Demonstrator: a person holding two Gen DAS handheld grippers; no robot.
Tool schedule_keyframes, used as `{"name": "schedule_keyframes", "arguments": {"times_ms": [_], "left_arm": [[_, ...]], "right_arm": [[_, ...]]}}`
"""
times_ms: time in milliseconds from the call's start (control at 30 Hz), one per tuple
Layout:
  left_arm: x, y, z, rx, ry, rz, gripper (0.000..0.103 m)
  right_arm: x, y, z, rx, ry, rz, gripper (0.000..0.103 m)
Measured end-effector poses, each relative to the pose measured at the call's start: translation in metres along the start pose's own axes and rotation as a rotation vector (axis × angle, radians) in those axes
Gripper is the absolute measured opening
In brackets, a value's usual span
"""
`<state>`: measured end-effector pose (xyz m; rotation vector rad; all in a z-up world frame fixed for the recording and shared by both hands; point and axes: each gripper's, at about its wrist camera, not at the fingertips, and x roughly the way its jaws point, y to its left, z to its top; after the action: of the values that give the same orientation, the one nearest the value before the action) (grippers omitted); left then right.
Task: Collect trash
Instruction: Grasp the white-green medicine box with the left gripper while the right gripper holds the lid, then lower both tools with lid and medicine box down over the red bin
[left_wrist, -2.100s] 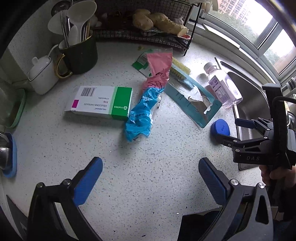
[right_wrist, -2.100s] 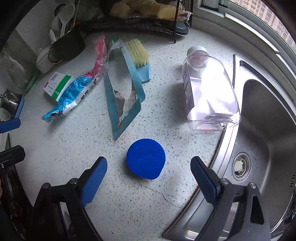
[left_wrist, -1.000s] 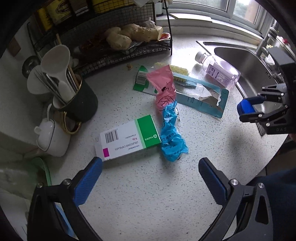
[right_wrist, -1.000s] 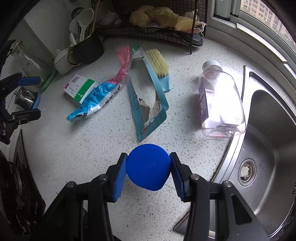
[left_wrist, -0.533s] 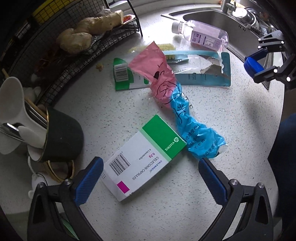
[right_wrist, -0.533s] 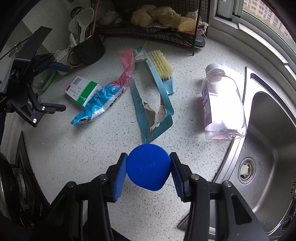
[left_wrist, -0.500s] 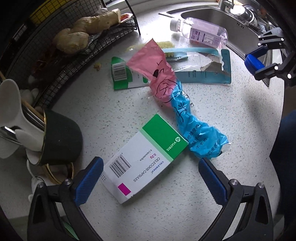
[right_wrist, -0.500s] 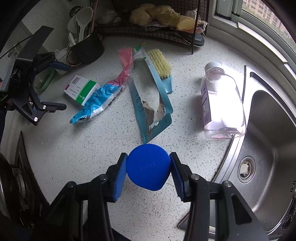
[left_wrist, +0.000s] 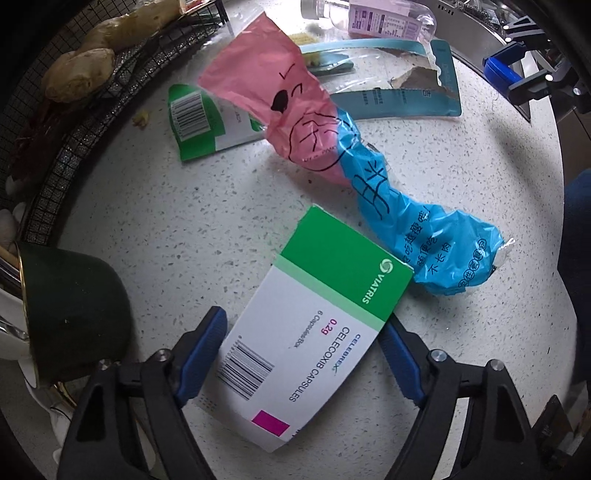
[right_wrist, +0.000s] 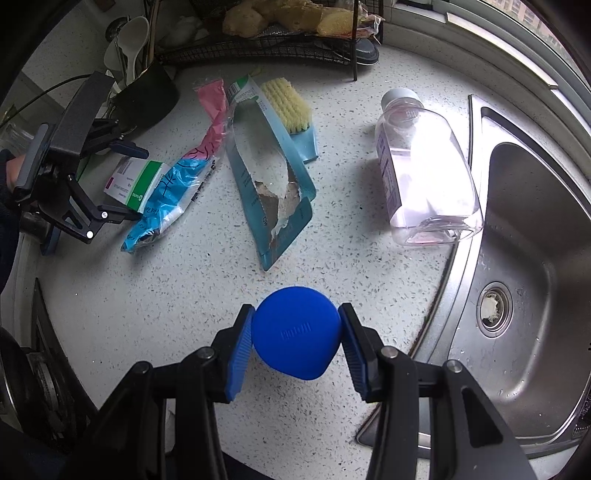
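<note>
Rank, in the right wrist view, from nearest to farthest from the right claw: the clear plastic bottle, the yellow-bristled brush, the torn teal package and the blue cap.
1. Blue round cap: gripped in the right claw.
2. Torn teal cardboard package: just ahead, slightly left.
3. Clear plastic bottle: ahead on the right, beside the steel sink.
4. Yellow-bristled brush: farthest, beyond the package.
</note>
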<state>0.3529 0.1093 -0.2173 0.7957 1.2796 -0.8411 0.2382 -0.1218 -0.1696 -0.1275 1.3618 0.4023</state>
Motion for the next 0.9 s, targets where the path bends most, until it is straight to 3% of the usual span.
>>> {"name": "schedule_keyframes", "arguments": {"times_ms": [133, 400, 767, 900], "left_arm": [[-0.001, -0.008, -0.008, -0.003, 0.01, -0.011, 0.075], [-0.021, -0.029, -0.023, -0.189, -0.044, -0.056, 0.07], [-0.088, -0.093, -0.007, -0.322, -0.056, 0.093, 0.07], [-0.11, -0.113, 0.001, -0.355, -0.071, 0.101, 0.07]], "right_arm": [[-0.003, 0.003, 0.002, -0.009, -0.016, 0.002, 0.043], [-0.012, 0.009, 0.001, -0.034, -0.053, 0.033, 0.043], [-0.048, 0.02, -0.011, -0.102, -0.14, 0.073, 0.043], [-0.063, 0.025, -0.023, -0.127, -0.17, 0.091, 0.043]]}}
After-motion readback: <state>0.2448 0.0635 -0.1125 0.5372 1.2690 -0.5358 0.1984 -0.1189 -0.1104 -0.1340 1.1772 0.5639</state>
